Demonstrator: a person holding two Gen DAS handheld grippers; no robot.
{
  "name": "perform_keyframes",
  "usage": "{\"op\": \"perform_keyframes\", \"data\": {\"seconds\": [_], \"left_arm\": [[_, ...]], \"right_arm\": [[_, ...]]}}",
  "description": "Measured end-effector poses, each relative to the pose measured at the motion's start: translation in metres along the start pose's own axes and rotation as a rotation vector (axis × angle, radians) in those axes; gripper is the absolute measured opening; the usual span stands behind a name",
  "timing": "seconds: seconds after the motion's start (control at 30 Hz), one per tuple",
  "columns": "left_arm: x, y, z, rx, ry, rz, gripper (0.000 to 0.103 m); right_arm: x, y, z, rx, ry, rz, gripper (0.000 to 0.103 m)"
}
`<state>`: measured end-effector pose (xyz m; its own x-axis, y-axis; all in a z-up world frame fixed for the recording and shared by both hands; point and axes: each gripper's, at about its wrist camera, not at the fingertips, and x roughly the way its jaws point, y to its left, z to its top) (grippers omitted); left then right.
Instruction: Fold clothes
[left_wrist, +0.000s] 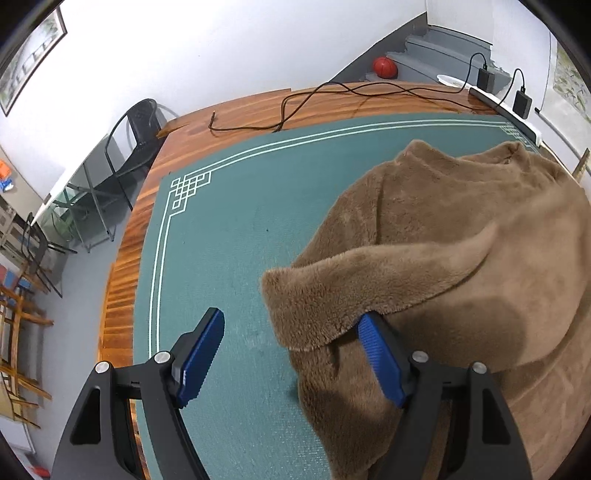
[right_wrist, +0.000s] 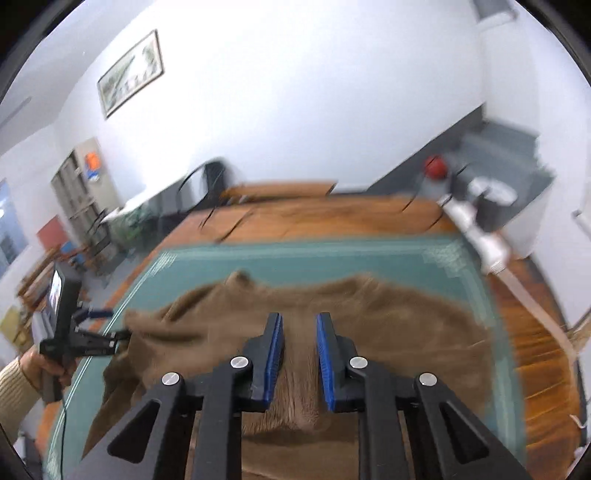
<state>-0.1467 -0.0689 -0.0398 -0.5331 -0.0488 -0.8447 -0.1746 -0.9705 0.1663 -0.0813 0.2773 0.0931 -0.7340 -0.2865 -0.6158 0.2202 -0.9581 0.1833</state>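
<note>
A brown fleece garment (left_wrist: 461, 229) lies on the green mat (left_wrist: 229, 229), spread toward the right. In the left wrist view my left gripper (left_wrist: 290, 317) is open wide. The sleeve cuff (left_wrist: 306, 306) drapes over the tip of its right finger (left_wrist: 380, 358), and its left finger (left_wrist: 201, 354) hangs over bare mat. The blurred right wrist view shows my right gripper (right_wrist: 300, 332) with its jaws narrow, shut on a raised fold of the garment (right_wrist: 299, 398). The left gripper (right_wrist: 107, 326) also shows there at the garment's left end, held by a hand (right_wrist: 37, 365).
The mat covers a wooden table (left_wrist: 258, 107) with a black cable (left_wrist: 295, 110) along the far side. Chargers and a white strip (left_wrist: 517, 103) sit at the far right corner. Chairs (left_wrist: 129, 147) stand off the table's left, and stairs with a red ball (left_wrist: 384, 67) lie behind.
</note>
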Motion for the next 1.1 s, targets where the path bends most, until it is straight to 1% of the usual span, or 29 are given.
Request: {"op": "perform_keyframes", "data": {"seconds": [0.17, 0.2, 0.23, 0.27, 0.3, 0.43, 0.47, 0.6, 0.67, 0.77, 0.8, 0.83, 0.93, 0.97, 1.03, 1.1], "left_arm": [[0.0, -0.003, 0.004, 0.004, -0.007, -0.005, 0.079], [0.0, -0.004, 0.004, 0.007, -0.007, -0.006, 0.079], [-0.001, -0.005, 0.003, 0.01, -0.006, -0.005, 0.079], [-0.001, -0.006, 0.003, 0.012, -0.006, -0.001, 0.079], [-0.002, -0.006, 0.002, 0.013, -0.005, 0.001, 0.079], [-0.004, -0.002, 0.0, -0.003, -0.002, 0.0, 0.079], [-0.005, -0.001, -0.001, -0.008, -0.002, 0.0, 0.079], [-0.005, 0.006, -0.005, -0.025, 0.004, 0.0, 0.079], [-0.003, 0.008, -0.008, -0.029, 0.01, 0.006, 0.079], [0.002, 0.012, -0.012, -0.046, 0.026, 0.01, 0.079], [0.003, 0.013, -0.013, -0.053, 0.029, 0.009, 0.079], [0.004, 0.014, -0.015, -0.058, 0.032, 0.008, 0.079], [0.006, 0.014, -0.016, -0.063, 0.036, 0.006, 0.079], [0.007, 0.014, -0.017, -0.064, 0.037, 0.005, 0.079], [0.008, 0.013, -0.017, -0.063, 0.04, 0.006, 0.079], [0.009, 0.011, -0.017, -0.06, 0.042, 0.007, 0.079]], "right_arm": [[0.016, -0.015, -0.007, 0.056, 0.048, 0.039, 0.022], [0.019, -0.018, -0.008, 0.067, 0.057, 0.046, 0.031], [0.022, -0.022, -0.009, 0.078, 0.067, 0.054, 0.044], [0.025, -0.025, -0.01, 0.089, 0.076, 0.062, 0.079], [0.028, -0.028, -0.012, 0.1, 0.086, 0.07, 0.092], [0.041, -0.04, -0.017, 0.145, 0.124, 0.101, 0.092], [0.045, -0.042, -0.019, 0.158, 0.136, 0.12, 0.092], [0.076, -0.047, -0.029, 0.23, 0.199, 0.274, 0.091], [0.092, -0.05, -0.033, 0.286, 0.234, 0.383, 0.09], [0.107, -0.052, -0.039, 0.339, 0.272, 0.469, 0.09], [0.109, -0.054, -0.041, 0.354, 0.273, 0.478, 0.09], [0.109, -0.055, -0.042, 0.362, 0.268, 0.469, 0.09], [0.1, -0.062, -0.04, 0.356, 0.229, 0.365, 0.09], [0.101, -0.066, -0.04, 0.367, 0.228, 0.357, 0.09], [0.106, -0.072, -0.043, 0.39, 0.246, 0.374, 0.09], [0.111, -0.07, -0.043, 0.376, 0.265, 0.402, 0.09]]}}
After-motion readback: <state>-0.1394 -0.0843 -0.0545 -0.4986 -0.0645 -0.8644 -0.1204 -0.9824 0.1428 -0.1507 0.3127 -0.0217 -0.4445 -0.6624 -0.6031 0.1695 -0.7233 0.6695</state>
